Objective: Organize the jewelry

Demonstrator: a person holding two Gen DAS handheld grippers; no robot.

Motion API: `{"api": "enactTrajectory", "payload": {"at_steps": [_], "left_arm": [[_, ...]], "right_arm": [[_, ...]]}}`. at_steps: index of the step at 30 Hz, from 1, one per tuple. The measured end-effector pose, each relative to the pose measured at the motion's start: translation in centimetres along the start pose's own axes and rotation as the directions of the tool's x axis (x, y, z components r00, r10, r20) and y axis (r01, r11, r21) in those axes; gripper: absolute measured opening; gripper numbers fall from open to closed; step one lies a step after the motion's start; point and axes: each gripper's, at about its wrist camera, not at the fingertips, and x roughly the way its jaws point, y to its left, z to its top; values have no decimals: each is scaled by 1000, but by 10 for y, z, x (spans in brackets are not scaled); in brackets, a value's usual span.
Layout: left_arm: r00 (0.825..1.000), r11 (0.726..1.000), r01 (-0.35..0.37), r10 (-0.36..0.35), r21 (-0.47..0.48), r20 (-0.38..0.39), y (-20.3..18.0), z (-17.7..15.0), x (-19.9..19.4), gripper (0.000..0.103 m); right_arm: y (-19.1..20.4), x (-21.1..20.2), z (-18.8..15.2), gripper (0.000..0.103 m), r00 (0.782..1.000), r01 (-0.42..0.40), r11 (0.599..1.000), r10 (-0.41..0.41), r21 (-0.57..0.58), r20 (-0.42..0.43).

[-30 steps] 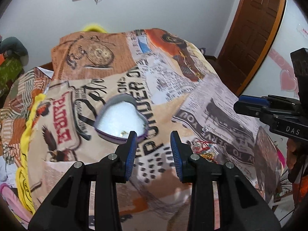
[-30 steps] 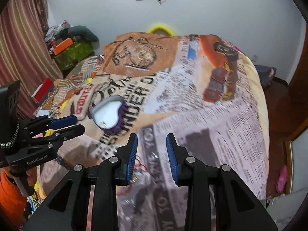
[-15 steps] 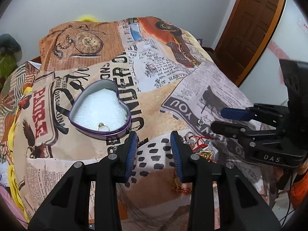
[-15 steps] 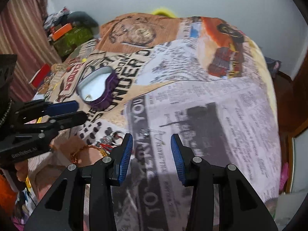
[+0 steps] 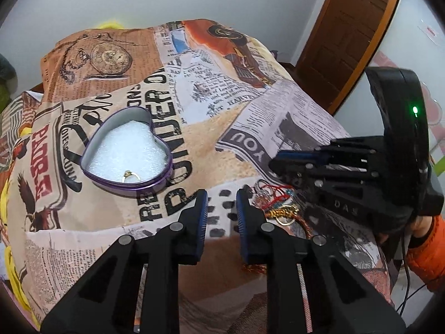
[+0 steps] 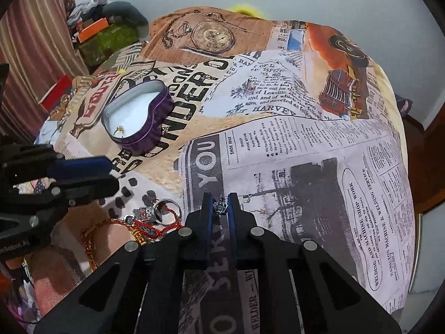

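A purple heart-shaped tin point(image 5: 126, 153) with white foam lies on the printed bedspread; a gold ring point(image 5: 130, 174) sits in it. The tin also shows in the right wrist view point(image 6: 139, 119). A pile of jewelry point(image 6: 150, 220) with rings, red thread and gold chain lies near the bed's front; it also shows in the left wrist view point(image 5: 278, 203). My right gripper point(image 6: 221, 208) is shut on a small silver crown-shaped earring point(image 6: 221, 206), just right of the pile. My left gripper point(image 5: 221, 208) is open and empty, between the tin and the pile.
The bedspread point(image 6: 306, 128) covers the whole bed. A second small earring point(image 6: 256, 208) lies right of my right gripper. Cluttered shelves and a striped curtain point(image 6: 30, 55) stand at the left. A brown door point(image 5: 347, 33) is at the right.
My right gripper dropped to the bedspread and closed on the silver earring. My left gripper stayed open and shifted little.
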Motion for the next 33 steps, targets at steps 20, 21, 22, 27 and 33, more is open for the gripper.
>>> {"api": "enactTrajectory", "payload": {"at_steps": [20,21,22,27,33], "left_arm": [[999,992,-20,25,123,-37,-46,5,24,20],[999,992,-22,27,126,-35,-47,5,24,20],[999,991,-25,29,131,-32,-48,6,25,20],[998,988,-53,59,148,-35,-52,8,32,11],[999,992,-47,50,114,-22,-48,7,26,10]], "right_arm": [[-16,-24,-22,9,997,-58,997,55,58,49],[-17,-25,-22,9,997,-60,996,57,60,50],[-18,-25,-23,9,997,-61,996,58,60,51],[-19,-28,-24,9,996,-67,996,63,63,61],[-16,-36,-22,9,994,-72,996,67,59,83]]}}
